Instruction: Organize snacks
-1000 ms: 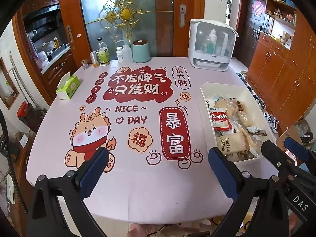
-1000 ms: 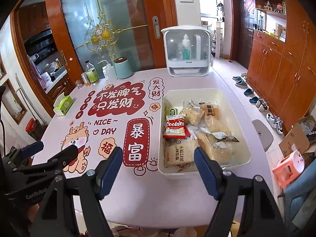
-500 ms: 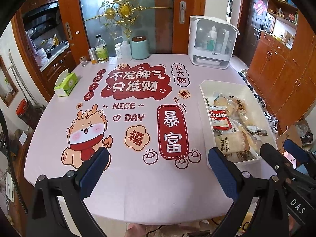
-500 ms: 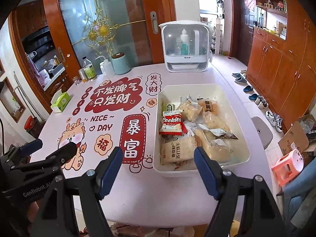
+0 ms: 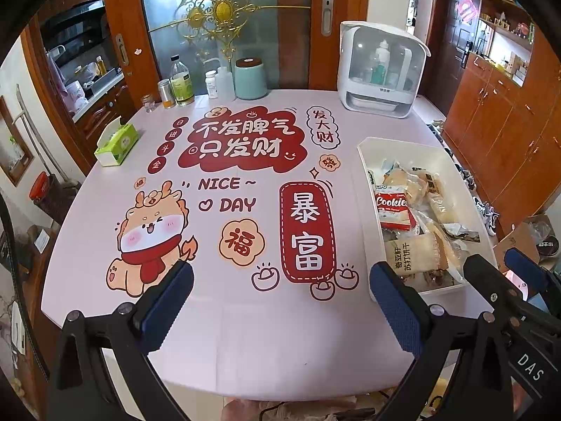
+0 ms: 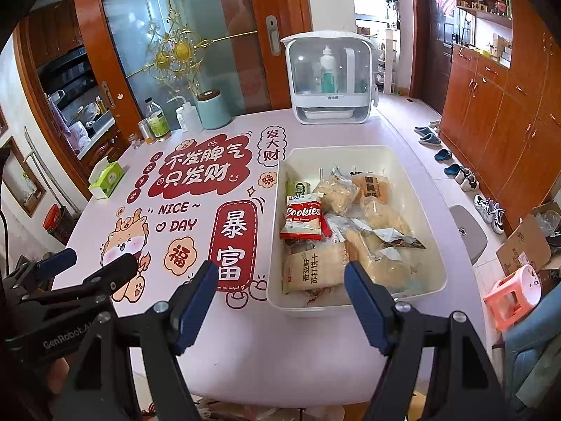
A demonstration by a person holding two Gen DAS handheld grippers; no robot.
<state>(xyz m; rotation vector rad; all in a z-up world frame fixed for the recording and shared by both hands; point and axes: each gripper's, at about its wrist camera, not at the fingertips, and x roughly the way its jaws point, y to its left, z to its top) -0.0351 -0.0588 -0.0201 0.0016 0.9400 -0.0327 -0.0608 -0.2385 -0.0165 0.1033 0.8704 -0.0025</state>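
Observation:
A white plastic bin (image 6: pixel 417 189) (image 5: pixel 368 189) sits on the right side of the pink table (image 6: pixel 280 351) and holds several snack packets. Among them are a red Cookies bag (image 6: pixel 303 219) (image 5: pixel 392 210), a beige cracker pack (image 6: pixel 315 270) (image 5: pixel 412 256) and pale bread packs (image 6: pixel 378 215). My right gripper (image 6: pixel 280 303) hangs open above the bin's near rim with nothing between its fingers. My left gripper (image 5: pixel 278 300) is open over the bare near part of the table, left of the bin, and holds nothing. Each gripper also shows at the edge of the other's view.
At the table's far edge stand a white lidded dispenser box (image 6: pixel 329 80), a mint canister (image 6: pixel 212 110) and several bottles (image 5: pixel 180 82). A green tissue box (image 5: pixel 115 144) lies at far left. Shoes and a pink stool (image 6: pixel 513 294) are on the floor at right.
Both views have drawn back slightly, so the table and bin sit a little lower and nearer in frame. Neither gripper's jaws have changed.

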